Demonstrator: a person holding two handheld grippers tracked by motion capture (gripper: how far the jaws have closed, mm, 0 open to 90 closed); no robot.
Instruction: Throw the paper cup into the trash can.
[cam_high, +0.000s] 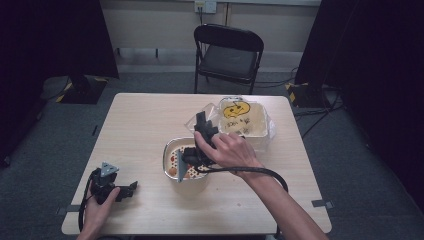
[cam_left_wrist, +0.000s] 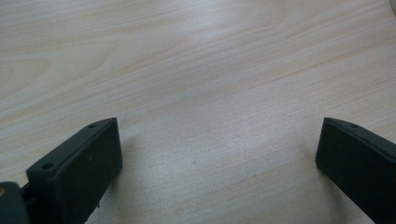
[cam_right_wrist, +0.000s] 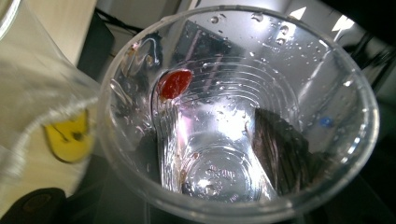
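One red berry-like piece is clinging to the inner wall of the clear ribbed plastic cup, which the right tongs are gripping tight and tilting above the tabletop. In the high view the cup is hanging between the round metal bowl with red-spotted contents and the cream plastic tub with a yellow cartoon print, its mouth facing back toward the person. Judging by this, the emptying is nearly over: droplets are beading inside the cup, the bottom is looking bare, and that single piece is waiting to be shaken out. Setting the cup down is probably what remains. The left tongs are resting on the tabletop near the person, jaws spread wide, carrying nothing.
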